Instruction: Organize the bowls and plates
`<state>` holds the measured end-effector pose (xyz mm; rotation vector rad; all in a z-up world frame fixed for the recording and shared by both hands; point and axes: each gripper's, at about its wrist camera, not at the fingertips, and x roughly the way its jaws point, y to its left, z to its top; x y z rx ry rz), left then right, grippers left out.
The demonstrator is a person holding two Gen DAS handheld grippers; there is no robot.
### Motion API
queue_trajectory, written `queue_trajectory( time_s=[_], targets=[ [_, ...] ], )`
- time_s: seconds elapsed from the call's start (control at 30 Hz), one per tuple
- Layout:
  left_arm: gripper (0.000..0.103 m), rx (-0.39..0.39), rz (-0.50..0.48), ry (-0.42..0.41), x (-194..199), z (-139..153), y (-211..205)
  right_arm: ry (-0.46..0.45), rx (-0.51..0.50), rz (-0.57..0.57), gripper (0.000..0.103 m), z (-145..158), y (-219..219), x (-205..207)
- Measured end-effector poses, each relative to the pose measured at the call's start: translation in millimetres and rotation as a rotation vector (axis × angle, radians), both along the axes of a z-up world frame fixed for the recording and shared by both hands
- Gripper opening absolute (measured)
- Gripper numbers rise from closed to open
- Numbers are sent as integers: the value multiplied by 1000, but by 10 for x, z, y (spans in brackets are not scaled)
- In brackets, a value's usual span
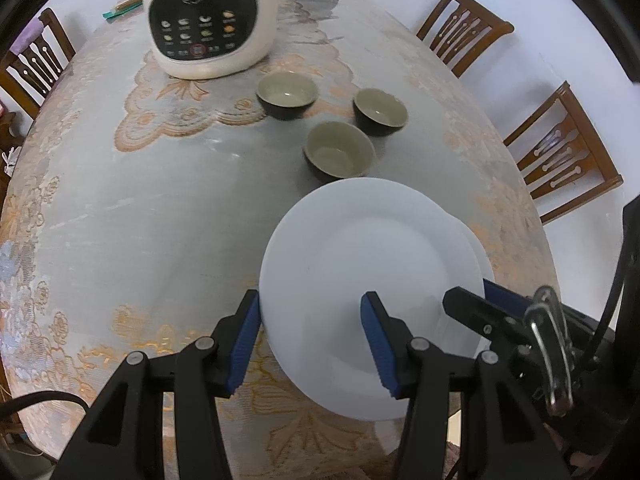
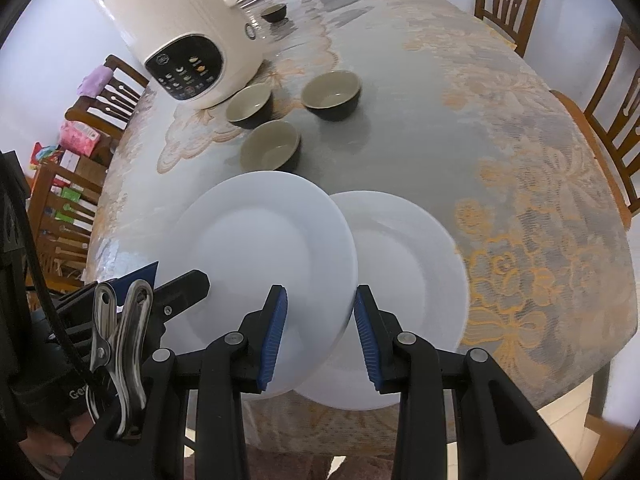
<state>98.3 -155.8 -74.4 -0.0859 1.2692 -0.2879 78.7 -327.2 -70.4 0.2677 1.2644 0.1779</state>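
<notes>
Two white plates lie at the near edge of the bench, the left plate overlapping the right plate. The left gripper and right gripper both hang apart over the left plate, clamped on nothing. Stacking seems under way; next, the upper plate likely needs centring on the lower. Beyond the plates sit three bowls, then the cooker. How much the plates overhang the edge is hard to tell.
</notes>
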Motion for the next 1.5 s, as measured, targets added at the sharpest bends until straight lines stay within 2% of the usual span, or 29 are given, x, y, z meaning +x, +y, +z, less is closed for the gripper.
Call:
queue_trajectory(
  time_s=[0.37,0.73,1.0,1.23,1.5],
  targets=[
    [54,6,-38,22,-8,-86,-385,13,-22,-31,37,-66,-358,8],
    [54,37,-60,53,-60,-184,-609,35,-33,-22,37,-168,-525,3],
    [54,58,-54,57,-107,-219,-656,26,-50,10,37,-179,-543,-24],
    [54,82,-53,7,-134,-148,-667,11,-65,39,38,-179,-533,-24],
    [54,82,5,43,-125,-214,-538,31,-76,63,39,-231,-543,-16]
  ],
)
